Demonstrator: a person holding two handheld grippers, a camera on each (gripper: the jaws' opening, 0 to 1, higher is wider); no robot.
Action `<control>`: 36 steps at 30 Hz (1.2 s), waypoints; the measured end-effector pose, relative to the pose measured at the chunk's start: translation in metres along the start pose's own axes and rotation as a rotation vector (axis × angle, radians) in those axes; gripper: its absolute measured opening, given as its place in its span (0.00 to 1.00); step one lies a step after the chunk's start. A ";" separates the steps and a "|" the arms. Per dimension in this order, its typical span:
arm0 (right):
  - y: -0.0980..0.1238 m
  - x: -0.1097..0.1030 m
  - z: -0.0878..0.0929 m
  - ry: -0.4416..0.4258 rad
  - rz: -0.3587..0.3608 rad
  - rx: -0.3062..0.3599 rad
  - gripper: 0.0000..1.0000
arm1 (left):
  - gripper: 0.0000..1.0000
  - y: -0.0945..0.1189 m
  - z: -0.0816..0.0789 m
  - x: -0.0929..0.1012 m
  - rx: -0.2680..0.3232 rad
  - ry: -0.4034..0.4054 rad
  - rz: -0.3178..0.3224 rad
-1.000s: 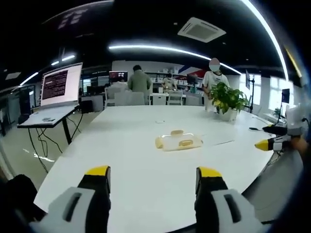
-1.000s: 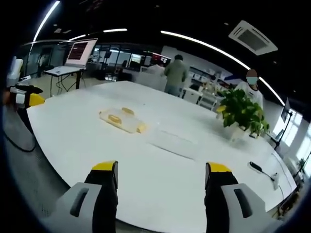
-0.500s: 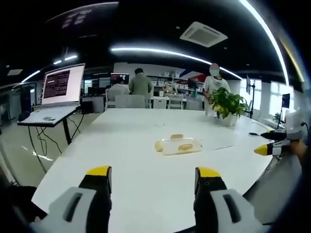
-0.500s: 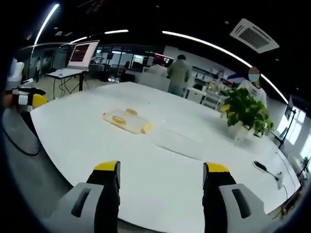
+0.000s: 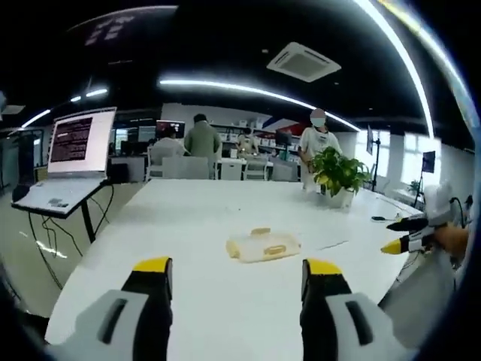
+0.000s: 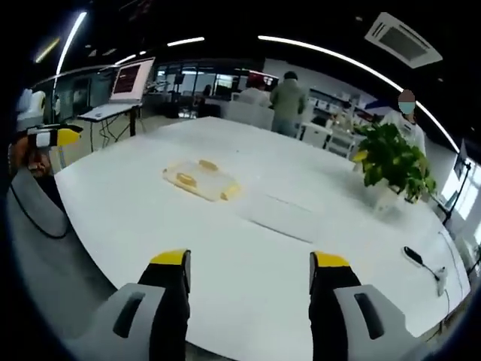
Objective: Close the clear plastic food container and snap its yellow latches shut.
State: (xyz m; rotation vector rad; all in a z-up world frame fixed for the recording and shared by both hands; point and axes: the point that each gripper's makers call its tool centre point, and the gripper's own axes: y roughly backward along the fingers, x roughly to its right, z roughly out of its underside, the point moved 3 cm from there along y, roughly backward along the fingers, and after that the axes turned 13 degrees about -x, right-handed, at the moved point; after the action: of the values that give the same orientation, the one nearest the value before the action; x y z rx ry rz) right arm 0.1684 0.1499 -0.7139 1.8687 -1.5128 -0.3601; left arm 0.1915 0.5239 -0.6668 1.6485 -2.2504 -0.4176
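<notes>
Open-plan office with long ceiling light strips, and a big white worktop takes up most of both views. Roughly dead centre of the left gripper view sits the clear plastic food container, flat on the worktop, with a yellow latch on the near side plus more yellow at its left end and far edge. In the right gripper view it's the same box, up and left of centre, and a clear flat sheet-like piece lies on the worktop just to its right. Can't tell from here if the latches are snapped or not.

The left hand-held gripper pokes up from the bottom of its own view, jaws spread wide with nothing between them, well short of the container. Same deal for the right hand-held gripper: jaws apart, holding nothing, container well ahead of it.

Background stuff: a potted plant toward the right on the far side of the worktop, a laptop with its screen lit on a stand at the left, and a couple of people standing at the back.
</notes>
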 end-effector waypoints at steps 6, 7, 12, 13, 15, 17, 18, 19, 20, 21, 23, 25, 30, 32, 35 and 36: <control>-0.026 0.012 -0.024 0.062 0.020 0.014 0.62 | 0.70 -0.039 -0.030 0.003 0.010 -0.022 0.108; -0.029 0.012 -0.029 0.074 0.022 0.029 0.62 | 0.69 -0.044 -0.033 0.002 0.009 -0.031 0.108; -0.046 0.017 -0.053 0.088 0.004 0.055 0.62 | 0.71 -0.082 -0.039 -0.003 -0.027 -0.092 0.137; -0.049 0.019 -0.057 0.093 0.003 0.059 0.62 | 0.71 -0.085 -0.038 -0.005 -0.040 -0.101 0.134; -0.057 0.021 -0.067 0.133 0.002 0.070 0.62 | 0.72 -0.101 -0.036 -0.007 -0.068 -0.163 0.132; -0.066 0.025 -0.074 0.192 0.018 0.060 0.62 | 0.72 -0.116 -0.032 -0.010 -0.087 -0.238 0.114; -0.070 0.024 -0.077 0.206 0.009 0.066 0.62 | 0.72 -0.123 -0.029 -0.011 -0.098 -0.272 0.109; -0.076 0.023 -0.081 0.223 -0.006 0.060 0.61 | 0.72 -0.132 -0.023 -0.011 -0.138 -0.302 0.111; -0.079 0.022 -0.083 0.238 -0.015 0.057 0.61 | 0.72 -0.138 -0.018 -0.008 -0.160 -0.340 0.134; -0.085 0.021 -0.088 0.274 -0.023 0.063 0.61 | 0.71 -0.146 -0.014 -0.007 -0.182 -0.388 0.146; -0.093 0.021 -0.093 0.328 -0.026 0.058 0.60 | 0.71 -0.157 -0.013 -0.009 -0.194 -0.404 0.146; -0.105 0.022 -0.101 0.400 -0.002 0.064 0.59 | 0.71 -0.171 -0.012 -0.009 -0.231 -0.360 0.183; -0.133 0.013 -0.109 0.557 -0.005 0.042 0.58 | 0.71 -0.196 -0.021 -0.013 -0.262 -0.421 0.189; -0.140 0.010 -0.111 0.630 -0.001 0.033 0.57 | 0.71 -0.206 -0.025 -0.015 -0.279 -0.450 0.188; -0.151 0.004 -0.116 0.725 -0.009 0.028 0.58 | 0.71 -0.218 -0.026 -0.016 -0.315 -0.534 0.194; -0.154 0.002 -0.118 0.752 -0.022 0.031 0.57 | 0.71 -0.223 -0.025 -0.015 -0.323 -0.574 0.203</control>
State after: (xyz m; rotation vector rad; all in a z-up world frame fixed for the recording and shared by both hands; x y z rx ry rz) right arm 0.3554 0.2003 -0.7308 1.7523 -0.9792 0.3362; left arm 0.3986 0.4717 -0.7377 1.2245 -2.5222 -1.2567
